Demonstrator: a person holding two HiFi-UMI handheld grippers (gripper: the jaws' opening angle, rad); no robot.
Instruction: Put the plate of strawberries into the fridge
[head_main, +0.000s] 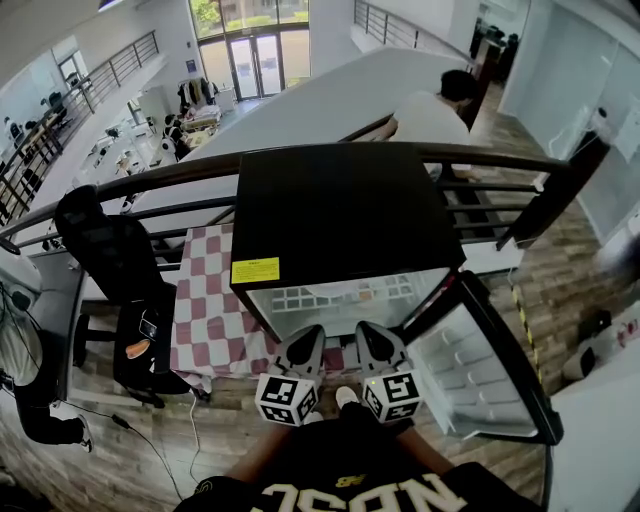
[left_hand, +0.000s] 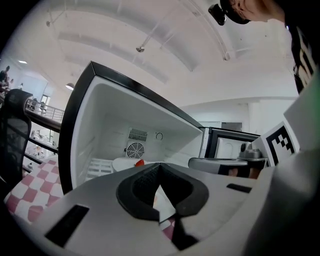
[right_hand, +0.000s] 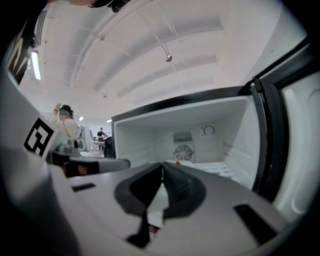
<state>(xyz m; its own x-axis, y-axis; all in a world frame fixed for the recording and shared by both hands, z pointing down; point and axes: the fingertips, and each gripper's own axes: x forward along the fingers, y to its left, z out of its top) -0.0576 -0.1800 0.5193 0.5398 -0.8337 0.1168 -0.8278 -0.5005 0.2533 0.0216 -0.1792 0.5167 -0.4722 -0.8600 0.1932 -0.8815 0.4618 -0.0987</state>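
- the left gripper (left_hand: 159, 167) has its jaws pressed together with nothing between them, just before the open fridge (head_main: 340, 225).
- the right gripper (right_hand: 162, 167) is likewise closed and empty, just beside the left one.
- the plate (left_hand: 122, 163) with a strawberry (left_hand: 139, 162) sits inside the fridge, towards the shelf's back edge, below the fan grille (left_hand: 134, 149).
- the fridge door (head_main: 485, 365) stands swung wide open.
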